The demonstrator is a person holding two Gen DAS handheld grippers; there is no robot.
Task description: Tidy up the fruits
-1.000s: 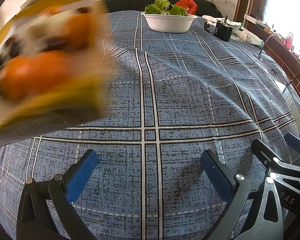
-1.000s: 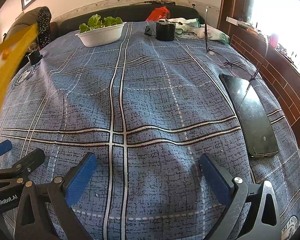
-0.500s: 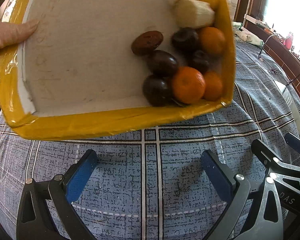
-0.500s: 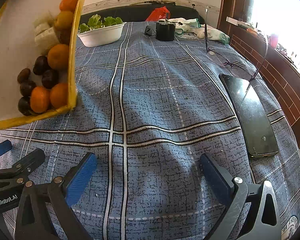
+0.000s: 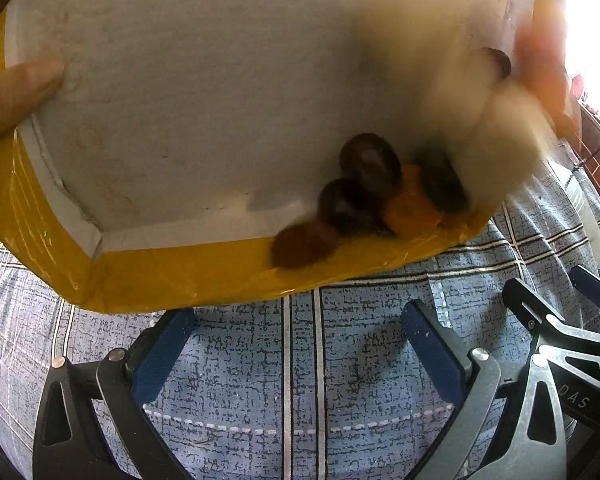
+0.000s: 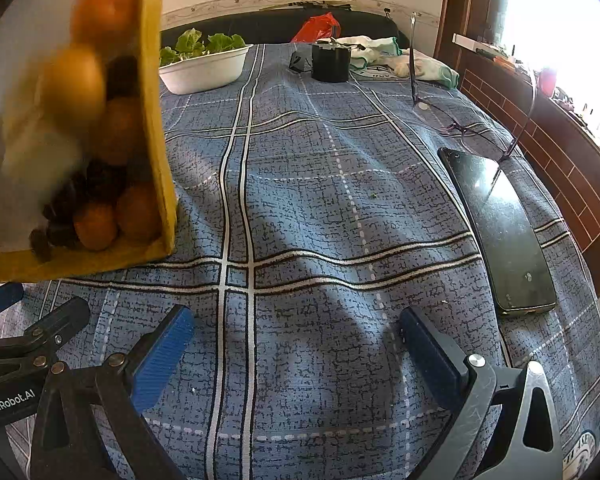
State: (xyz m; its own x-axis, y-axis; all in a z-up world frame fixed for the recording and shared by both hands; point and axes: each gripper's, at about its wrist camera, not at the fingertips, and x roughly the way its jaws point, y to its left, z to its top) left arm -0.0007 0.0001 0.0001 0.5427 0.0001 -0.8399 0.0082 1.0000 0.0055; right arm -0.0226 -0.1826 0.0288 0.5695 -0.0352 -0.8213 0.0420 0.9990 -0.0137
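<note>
Both tools sit low over the table (image 6: 320, 184) with nothing in them. My left tool (image 5: 296, 344) has its blue pads spread wide apart over the blue checked tablecloth (image 5: 300, 380), gripping nothing; my right tool (image 6: 296, 344) is spread just as wide and equally empty, and its dark frame shows at the right edge of the left view.

Going from the left, a finger (image 5: 16, 96) presses the rim of a tilted cardboard tray (image 5: 188, 92), white inside and wrapped in yellow tape, held above the cloth just ahead of my left tool. The fruits are heaped in its lower right corner: dark plums (image 5: 370, 162), a brown one (image 5: 300, 242) at the taped edge, oranges (image 5: 412, 210), and pale blurred pieces I cannot identify. From the right camera the same tray stands steeply at the far left, oranges (image 6: 96, 224) and dark fruit piled at the bottom.

Farther right, at the back of the table, a white bowl of lettuce (image 6: 204, 68), a black cylindrical container (image 6: 331, 62), a red bag (image 6: 316, 26) and crumpled cloths (image 6: 396, 60). Eyeglasses (image 6: 460, 120) lie near the right edge, with a smartphone (image 6: 500, 232) just in front of them, screen up.
</note>
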